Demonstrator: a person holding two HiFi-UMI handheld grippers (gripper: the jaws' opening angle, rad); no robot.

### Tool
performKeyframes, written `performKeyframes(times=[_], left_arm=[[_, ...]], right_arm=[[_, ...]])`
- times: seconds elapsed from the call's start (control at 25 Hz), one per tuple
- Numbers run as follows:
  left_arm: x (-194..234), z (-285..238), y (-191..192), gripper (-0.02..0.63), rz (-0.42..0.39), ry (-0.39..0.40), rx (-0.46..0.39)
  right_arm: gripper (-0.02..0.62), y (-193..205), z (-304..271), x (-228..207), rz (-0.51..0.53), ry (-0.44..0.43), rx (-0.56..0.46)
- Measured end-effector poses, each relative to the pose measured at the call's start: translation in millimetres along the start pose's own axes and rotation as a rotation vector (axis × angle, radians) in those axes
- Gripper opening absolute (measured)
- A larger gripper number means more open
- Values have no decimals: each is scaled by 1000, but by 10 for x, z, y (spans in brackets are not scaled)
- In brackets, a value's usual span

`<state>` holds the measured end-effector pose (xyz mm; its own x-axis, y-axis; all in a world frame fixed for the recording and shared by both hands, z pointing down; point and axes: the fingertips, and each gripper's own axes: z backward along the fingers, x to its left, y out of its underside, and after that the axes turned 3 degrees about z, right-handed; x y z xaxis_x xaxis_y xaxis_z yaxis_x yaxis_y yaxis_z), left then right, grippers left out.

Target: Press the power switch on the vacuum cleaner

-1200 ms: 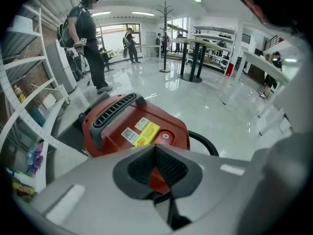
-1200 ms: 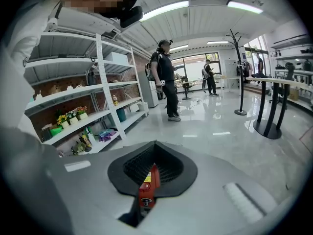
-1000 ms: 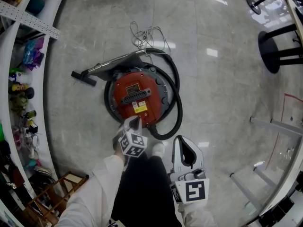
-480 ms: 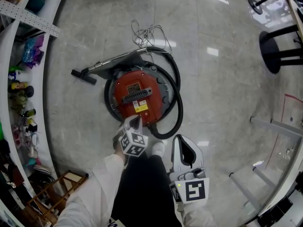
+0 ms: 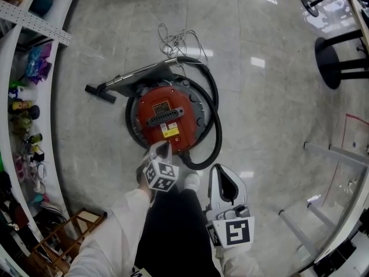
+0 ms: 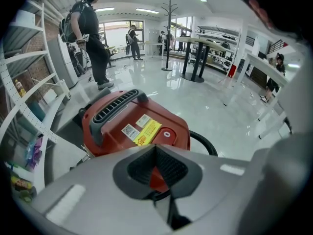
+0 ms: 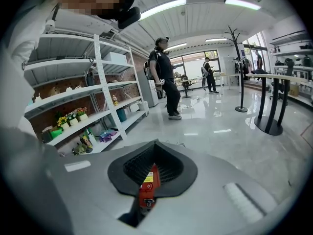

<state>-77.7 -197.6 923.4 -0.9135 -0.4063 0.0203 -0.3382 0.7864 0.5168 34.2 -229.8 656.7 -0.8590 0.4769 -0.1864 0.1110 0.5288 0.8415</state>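
Fingers pressed together on both: left gripper (image 5: pixel 166 148) points at vacuum cleaner (image 5: pixel 164 115), right gripper (image 5: pixel 221 170) held back.

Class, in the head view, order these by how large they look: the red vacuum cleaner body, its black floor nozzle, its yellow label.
1. red vacuum cleaner body, by far the largest.
2. black floor nozzle.
3. yellow label, the smallest.
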Motion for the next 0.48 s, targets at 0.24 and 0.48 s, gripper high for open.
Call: performKeyframes(times=[0.24,0.48], left_arm=[[2,-2,0,0,16,-7,2],[14,-21,29,0,14,-40,-3]], right_arm=[[-2,-14,-27,29,-2,-7,0],[-2,5,-39,-4,0,-6,6]])
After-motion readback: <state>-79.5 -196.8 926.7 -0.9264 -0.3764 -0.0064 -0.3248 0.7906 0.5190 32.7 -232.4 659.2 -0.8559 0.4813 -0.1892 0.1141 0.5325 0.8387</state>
